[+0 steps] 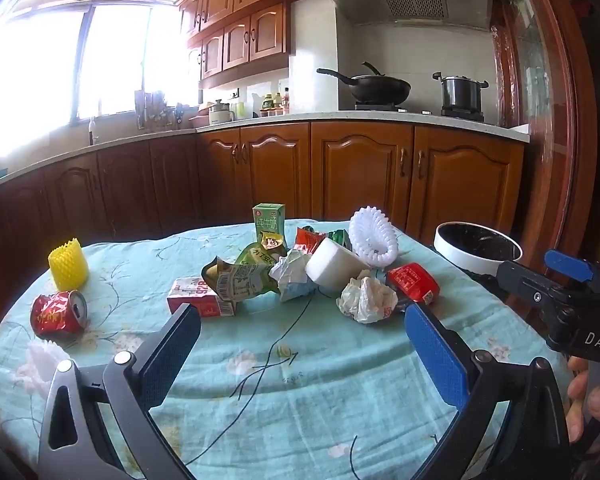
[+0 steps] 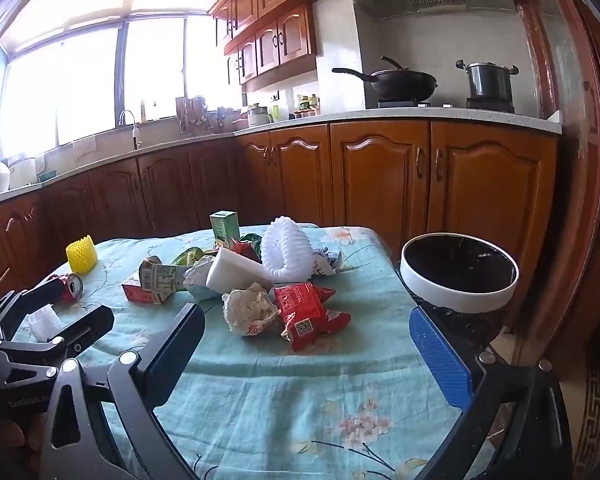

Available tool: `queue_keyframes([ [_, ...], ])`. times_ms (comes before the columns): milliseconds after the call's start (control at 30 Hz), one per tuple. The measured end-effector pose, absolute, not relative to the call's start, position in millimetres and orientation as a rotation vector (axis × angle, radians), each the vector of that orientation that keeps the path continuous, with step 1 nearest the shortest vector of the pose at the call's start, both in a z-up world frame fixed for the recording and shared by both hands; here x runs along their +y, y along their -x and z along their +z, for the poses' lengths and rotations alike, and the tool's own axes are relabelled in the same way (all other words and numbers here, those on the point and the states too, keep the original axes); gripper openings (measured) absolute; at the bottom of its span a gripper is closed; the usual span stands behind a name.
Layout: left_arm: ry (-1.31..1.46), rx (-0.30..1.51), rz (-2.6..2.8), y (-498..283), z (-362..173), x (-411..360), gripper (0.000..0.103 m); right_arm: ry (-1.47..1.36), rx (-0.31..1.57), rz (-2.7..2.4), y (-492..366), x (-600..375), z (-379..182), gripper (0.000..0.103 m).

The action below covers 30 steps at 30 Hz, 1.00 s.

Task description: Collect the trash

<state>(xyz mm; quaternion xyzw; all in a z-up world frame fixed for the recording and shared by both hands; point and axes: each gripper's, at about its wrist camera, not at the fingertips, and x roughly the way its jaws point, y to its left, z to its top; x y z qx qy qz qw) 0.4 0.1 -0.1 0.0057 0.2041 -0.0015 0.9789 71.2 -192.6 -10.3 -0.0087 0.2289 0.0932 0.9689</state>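
Trash lies on a table with a teal flowered cloth [image 1: 300, 380]. In the pile are a crumpled white paper ball [image 1: 366, 298] [image 2: 250, 307], a red snack wrapper [image 1: 414, 282] [image 2: 306, 314], a white foam block [image 1: 334, 266], a white foam net [image 1: 372, 242] [image 2: 286, 254], a green milk carton [image 1: 270, 222], and a red-and-white carton [image 1: 200, 300]. A crushed red can [image 1: 58, 314] [image 2: 70, 286] and a yellow foam net [image 1: 68, 264] lie at the left. A white-rimmed bin [image 2: 458, 276] [image 1: 478, 246] stands beyond the table's right edge. My left gripper [image 1: 302, 350] is open and empty, short of the pile. My right gripper [image 2: 308, 354] is open and empty, just short of the red wrapper.
A small white foam piece [image 1: 44, 360] lies near the table's left front. Wooden kitchen cabinets [image 1: 360, 176] and a counter with a wok [image 1: 376, 88] and a pot stand behind the table. A wooden door frame [image 2: 580, 160] is at the right.
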Motion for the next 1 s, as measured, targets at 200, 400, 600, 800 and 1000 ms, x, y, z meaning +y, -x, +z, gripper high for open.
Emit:
queue_keyframes([
  [200, -0.013, 0.405, 0.005, -1, 0, -5, 0.102, 0.004, 0.471, 0.172, -70, -196, -10, 0.103],
  [400, -0.001, 0.416, 0.006, -4, -4, -9, 0.102, 0.015, 0.464, 0.161, -68, -195, -10, 0.103],
  [600, 0.016, 0.426, 0.009, -7, -4, 1, 0.102, 0.015, 0.458, 0.158, -68, -196, -9, 0.103],
  [800, 0.017, 0.42, 0.02, -7, -3, 2, 0.102, 0.01, 0.457, 0.161, -68, -196, -9, 0.103],
  [1000, 0.023, 0.416, 0.024, -7, -3, 4, 0.102, 0.006, 0.442, 0.177, -67, -196, -7, 0.103],
])
